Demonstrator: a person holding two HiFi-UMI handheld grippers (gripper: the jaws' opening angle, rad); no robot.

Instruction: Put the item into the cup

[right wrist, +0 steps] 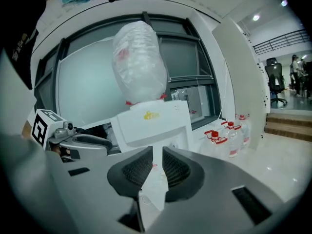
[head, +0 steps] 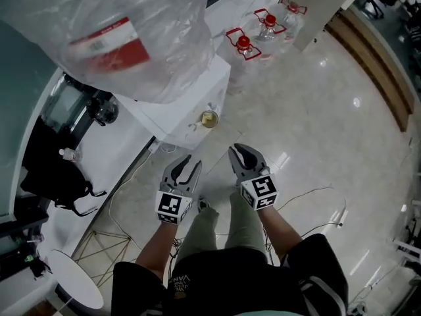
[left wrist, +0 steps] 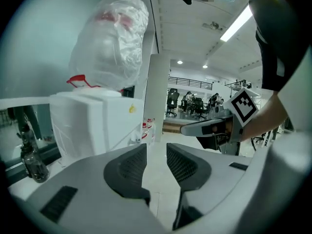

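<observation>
A small cup point(head: 209, 118) with a yellowish inside stands on the ledge of a white water dispenser point(head: 191, 101). My right gripper point(head: 241, 155) hangs just short of it and is shut on a white paper sachet point(right wrist: 155, 185), which sticks out between the pads toward the camera in the right gripper view. My left gripper point(head: 187, 165) is level with it on the left. Its jaws stand partly apart with nothing between them point(left wrist: 157, 152). In both gripper views the cup is not visible.
A big bottle wrapped in clear plastic point(head: 125, 31) tops the dispenser. Two large red-capped water bottles point(head: 245, 43) stand on the glossy floor beyond it. A black bag point(head: 52, 170) lies at the left, cables point(head: 316, 199) trail on the floor, and a pillar point(head: 322, 5) rises at the back.
</observation>
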